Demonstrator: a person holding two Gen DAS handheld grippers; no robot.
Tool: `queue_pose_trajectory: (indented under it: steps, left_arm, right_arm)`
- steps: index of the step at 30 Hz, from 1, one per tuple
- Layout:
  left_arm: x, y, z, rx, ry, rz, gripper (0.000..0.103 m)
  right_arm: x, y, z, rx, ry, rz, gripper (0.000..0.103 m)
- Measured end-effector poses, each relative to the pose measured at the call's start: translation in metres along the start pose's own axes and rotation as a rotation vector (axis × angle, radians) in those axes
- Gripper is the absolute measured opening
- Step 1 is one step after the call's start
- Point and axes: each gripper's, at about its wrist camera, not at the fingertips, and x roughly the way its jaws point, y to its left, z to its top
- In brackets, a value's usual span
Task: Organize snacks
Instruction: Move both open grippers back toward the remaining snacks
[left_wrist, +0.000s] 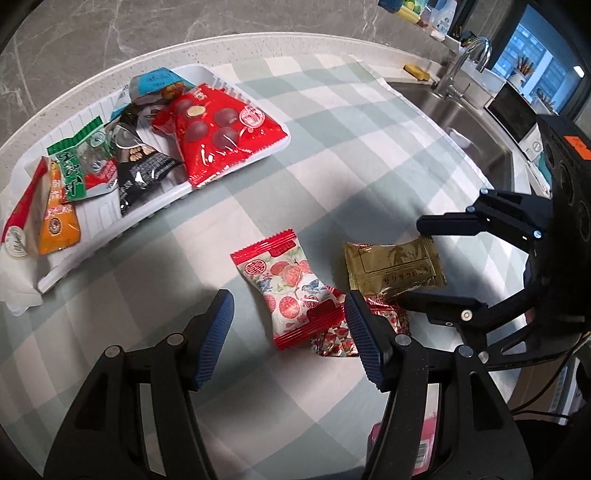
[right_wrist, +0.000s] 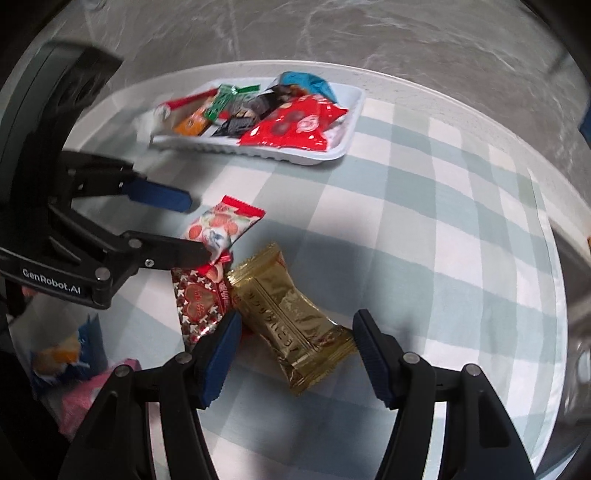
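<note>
Right wrist view: right gripper (right_wrist: 291, 354) open, straddling crinkled gold foil snack packet (right_wrist: 291, 325), apparently for pickup; white ribbed plastic tray (right_wrist: 347, 122) at 12 o'clock. Left gripper (left_wrist: 288, 339) open.

Left gripper (left_wrist: 290, 339) hovering low, jaws spread wide, blue ribbed pads (left_wrist: 216, 332) facing each other across the gap, nothing clamped. Black linkage arms angling back toward the near edge. Right gripper (right_wrist: 293, 354) likewise open, fingers splayed, pads (right_wrist: 221, 354) parted with clear space between. From the left wrist view, right gripper (left_wrist: 417, 266) reaching in from the right side, both black fingers held apart. From the right wrist view, left gripper (right_wrist: 195, 227) entering from the left, fingers apart, upper pad blue.
</note>
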Motion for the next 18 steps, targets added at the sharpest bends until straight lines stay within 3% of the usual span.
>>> queue_pose_trajectory:
  steps: [18]
  left_arm:
    - [0.022,-0.01,0.015,0.008,0.02,0.041,0.064]
  right_arm:
    - [0.019,0.007,0.017,-0.163,0.054,-0.01,0.066]
